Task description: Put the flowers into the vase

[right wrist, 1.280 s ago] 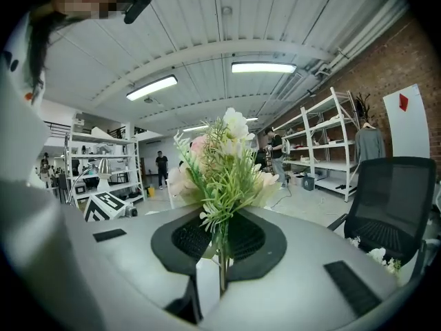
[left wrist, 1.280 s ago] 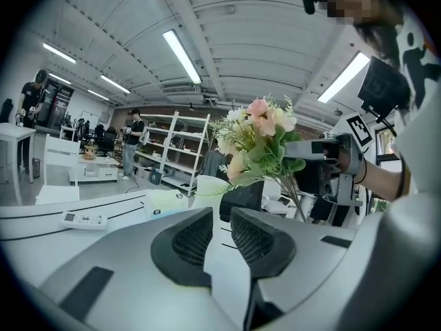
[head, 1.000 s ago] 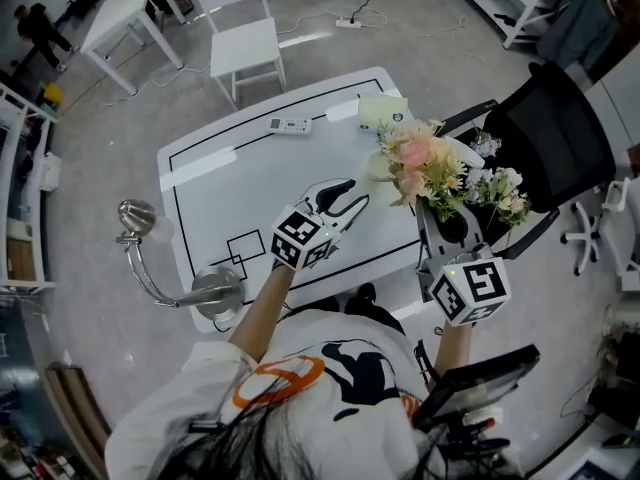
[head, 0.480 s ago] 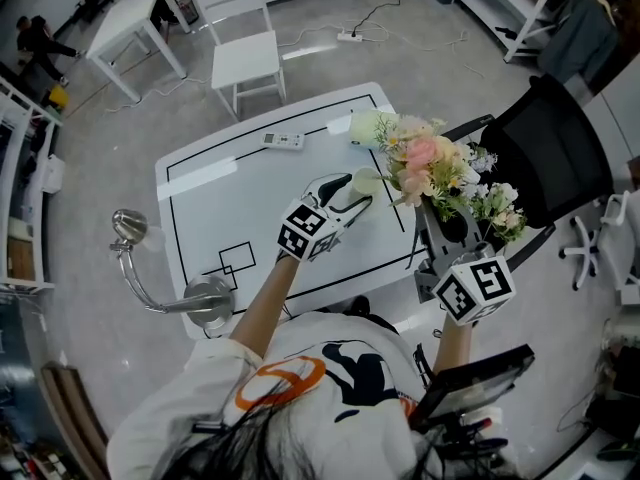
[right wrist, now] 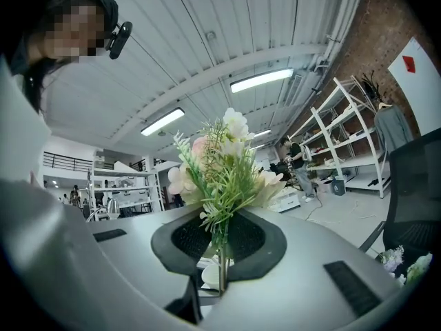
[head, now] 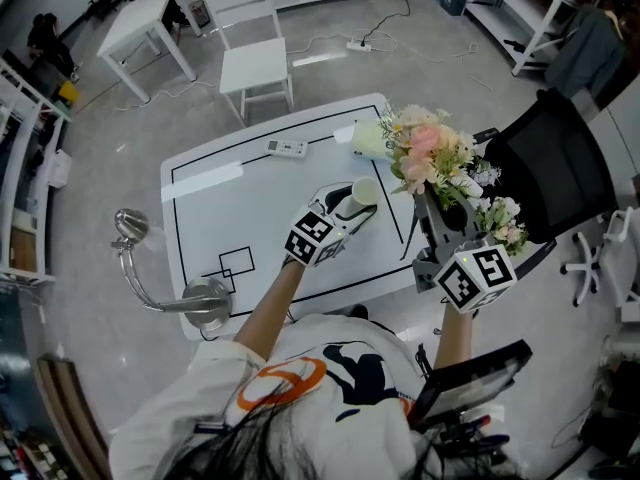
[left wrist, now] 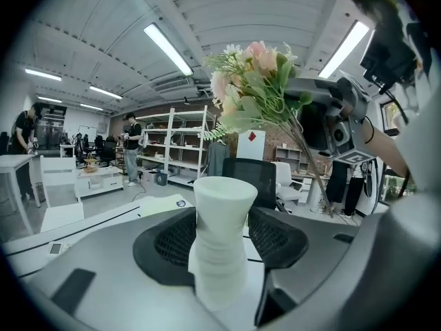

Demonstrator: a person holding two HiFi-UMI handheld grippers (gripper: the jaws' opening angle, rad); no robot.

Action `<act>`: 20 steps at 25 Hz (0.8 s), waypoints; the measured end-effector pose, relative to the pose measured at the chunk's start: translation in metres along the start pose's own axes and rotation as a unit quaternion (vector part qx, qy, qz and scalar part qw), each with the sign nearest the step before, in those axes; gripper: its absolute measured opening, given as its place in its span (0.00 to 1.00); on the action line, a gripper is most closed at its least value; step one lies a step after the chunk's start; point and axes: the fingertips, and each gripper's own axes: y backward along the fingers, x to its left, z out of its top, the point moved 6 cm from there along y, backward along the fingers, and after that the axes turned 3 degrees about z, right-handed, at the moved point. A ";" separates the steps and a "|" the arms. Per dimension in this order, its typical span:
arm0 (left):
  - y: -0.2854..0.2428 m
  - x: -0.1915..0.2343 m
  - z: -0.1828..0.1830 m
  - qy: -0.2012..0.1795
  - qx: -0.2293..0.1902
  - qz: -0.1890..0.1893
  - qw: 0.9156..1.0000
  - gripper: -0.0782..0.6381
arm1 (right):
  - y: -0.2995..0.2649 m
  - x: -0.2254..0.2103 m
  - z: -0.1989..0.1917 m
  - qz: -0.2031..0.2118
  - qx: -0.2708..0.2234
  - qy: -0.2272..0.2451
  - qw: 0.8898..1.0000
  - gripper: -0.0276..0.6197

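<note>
- The vase (head: 366,190) stands upright on the white desk (head: 250,183).
- The left gripper (head: 354,204) has just been opening. Its fingers are now spread on either side of the vase and are not squeezing it.
- The right gripper (right wrist: 220,245) has its fingers pinched on the stems of the flowers (head: 430,153). The blooms are held up in the air just to the right of the vase, not yet in it.

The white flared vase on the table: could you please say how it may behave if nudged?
The white flared vase stands tall on a narrow body with a wider mouth, so it probably tips easily. It looks empty, so likely light, and may slide on the smooth white table.
</note>
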 end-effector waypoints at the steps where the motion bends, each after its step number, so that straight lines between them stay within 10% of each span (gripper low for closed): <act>1: 0.000 0.000 0.000 -0.001 0.000 0.003 1.000 0.44 | -0.004 -0.001 0.002 0.004 -0.006 0.001 1.000 0.12; 20: -0.004 -0.004 -0.002 0.021 -0.009 0.017 1.000 0.44 | -0.077 0.013 0.060 0.058 -0.114 0.042 0.991 0.12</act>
